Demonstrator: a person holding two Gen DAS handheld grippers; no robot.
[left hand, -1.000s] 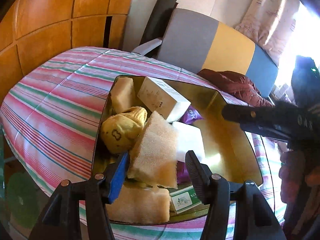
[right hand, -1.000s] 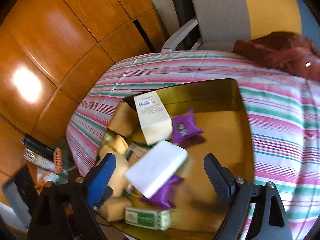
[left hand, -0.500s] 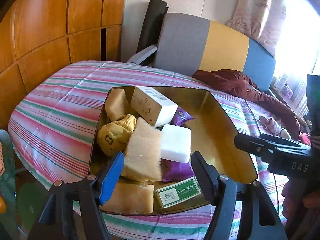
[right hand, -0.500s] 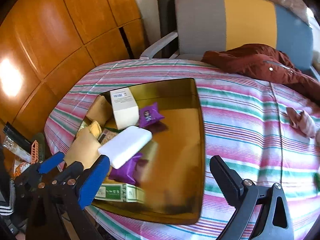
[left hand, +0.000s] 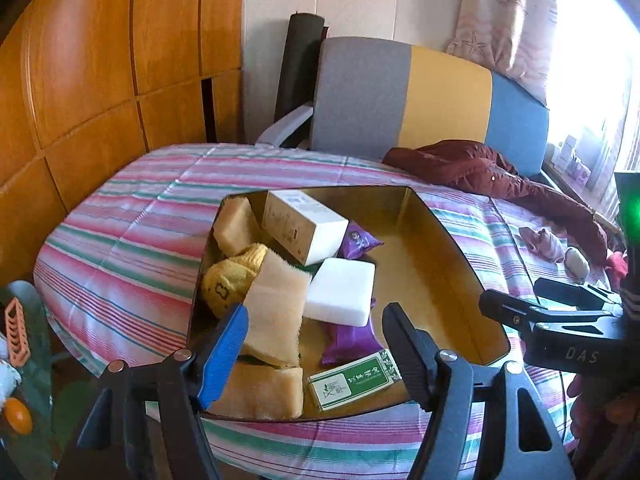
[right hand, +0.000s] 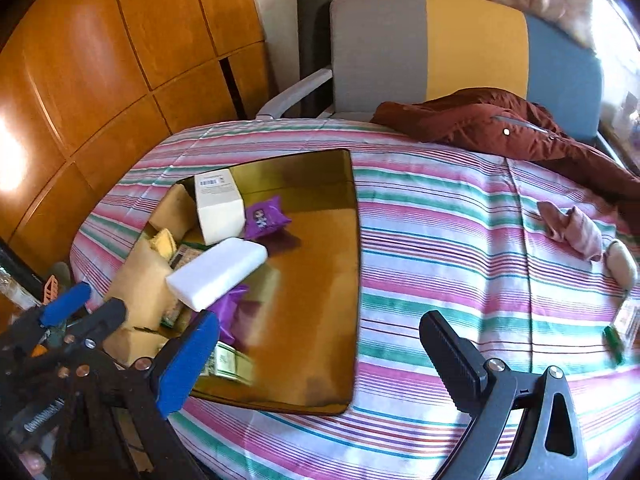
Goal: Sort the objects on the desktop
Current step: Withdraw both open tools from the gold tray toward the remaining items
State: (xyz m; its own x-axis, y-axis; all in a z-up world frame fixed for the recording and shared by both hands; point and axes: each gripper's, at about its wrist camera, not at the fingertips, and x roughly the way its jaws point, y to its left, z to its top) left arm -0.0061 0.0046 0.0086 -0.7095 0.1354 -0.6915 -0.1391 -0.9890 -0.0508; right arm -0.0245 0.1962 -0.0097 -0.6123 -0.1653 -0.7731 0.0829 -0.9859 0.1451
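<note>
A gold tray (left hand: 452, 240) (right hand: 320, 320) sits on the striped cloth. Its left half holds a white block (left hand: 340, 292) (right hand: 218, 270), a cream carton (left hand: 304, 224) (right hand: 218, 204), purple packets (left hand: 358, 238) (right hand: 266, 216), tan sponges (left hand: 276, 312), a yellow plush (left hand: 230, 280) and a green box (left hand: 354, 378). My left gripper (left hand: 314, 344) is open and empty, just short of the tray's near edge. My right gripper (right hand: 316, 352) is open and empty above the tray's near right part; it also shows in the left wrist view (left hand: 540, 312). The left gripper shows in the right wrist view (right hand: 80, 308).
A striped cloth (right hand: 460, 240) covers the round table. A dark red jacket (right hand: 500, 128) lies at the far right. Pink socks (right hand: 576, 232) and a small green item (right hand: 618, 332) lie on the cloth to the right. A grey-yellow-blue chair (left hand: 420, 96) stands behind, wood panels on the left.
Both grippers have pulled back and up from the tray, so more of the table shows. The right gripper has swung to the right. Both stay open and empty.
</note>
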